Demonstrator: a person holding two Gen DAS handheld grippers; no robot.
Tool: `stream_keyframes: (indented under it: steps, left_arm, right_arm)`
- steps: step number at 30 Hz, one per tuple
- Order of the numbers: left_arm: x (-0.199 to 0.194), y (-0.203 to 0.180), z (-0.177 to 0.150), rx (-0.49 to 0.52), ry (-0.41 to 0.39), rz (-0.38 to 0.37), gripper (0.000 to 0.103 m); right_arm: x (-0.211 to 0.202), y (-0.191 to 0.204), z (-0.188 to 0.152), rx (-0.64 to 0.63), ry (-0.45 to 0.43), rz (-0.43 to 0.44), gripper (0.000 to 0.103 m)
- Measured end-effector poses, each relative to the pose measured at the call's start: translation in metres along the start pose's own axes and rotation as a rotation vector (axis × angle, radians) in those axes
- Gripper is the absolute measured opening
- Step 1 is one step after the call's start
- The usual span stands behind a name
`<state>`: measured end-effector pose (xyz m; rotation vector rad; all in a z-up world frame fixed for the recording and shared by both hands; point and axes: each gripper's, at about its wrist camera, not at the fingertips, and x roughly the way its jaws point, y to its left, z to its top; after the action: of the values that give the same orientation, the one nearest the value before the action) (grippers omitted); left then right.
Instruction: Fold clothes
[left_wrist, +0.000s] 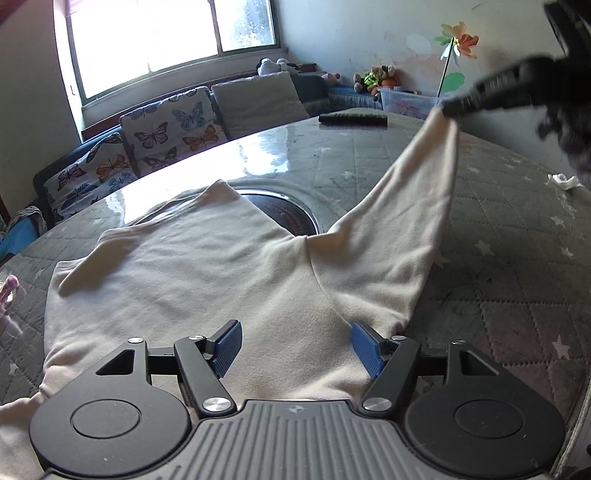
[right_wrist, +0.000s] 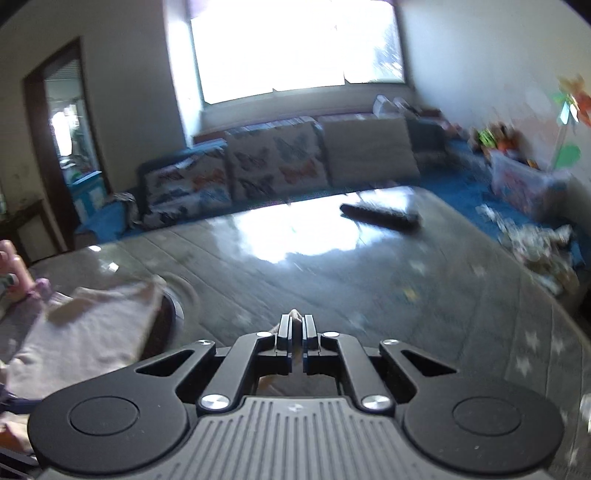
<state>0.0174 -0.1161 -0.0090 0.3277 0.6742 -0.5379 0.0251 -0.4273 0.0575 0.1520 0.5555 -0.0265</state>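
Sunlit room behind, with 1 wide window over 1 blue couch carrying 2 butterfly-print cushions and 1 plain beige cushion. Nearer, 1 grey quilted table cover printed with pale stars, glossy where window light falls. Spread across it, 1 cream garment, body lying flat and partly covering 1 round dark inset in the tabletop. Left gripper low over the near edge of the garment, 2 blue pads set wide apart, cloth beneath them but nothing pinched. Right gripper clamped fully together on the cuff of 1 sleeve, a sliver of cream cloth poking out between the fingers; sleeve drawn up off the table, slanting from the garment's body to that grip. Farther back on the cover, 1 dark remote-like bar. Off to the right edge, 1 crumpled white tissue.
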Motion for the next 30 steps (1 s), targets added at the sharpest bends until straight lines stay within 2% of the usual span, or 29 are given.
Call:
stream_keyframes:
  steps: [5,10,15,20,23,25,30]
  left_arm:
    - [-0.017,0.014,-0.003,-0.036,-0.037,0.010,0.070]
    - [-0.041,0.036,-0.015,-0.081,-0.072,0.054,0.071]
    - [-0.065,0.063,-0.035,-0.160,-0.085,0.124,0.072]
    - [-0.081,0.083,-0.055,-0.229,-0.079,0.179,0.073]
    - [-0.086,0.089,-0.063,-0.257,-0.072,0.195,0.073]
    - [-0.088,0.092,-0.067,-0.267,-0.070,0.202,0.073]
    - [-0.089,0.093,-0.067,-0.276,-0.075,0.208,0.073]
  right_arm:
    - [-0.025,0.049,0.031,-0.108,-0.065,0.108,0.004]
    - [-0.036,0.111,0.045,-0.230,-0.091,0.225,0.004]
    - [-0.029,0.175,0.047,-0.337,-0.073,0.341,0.004]
    - [-0.014,0.238,0.030,-0.416,-0.018,0.457,0.004]
    - [-0.003,0.262,0.013,-0.435,0.041,0.514,0.005]
    - [0.001,0.273,0.000,-0.435,0.086,0.549,0.010]
    - [-0.002,0.262,-0.006,-0.457,0.107,0.547,0.023]
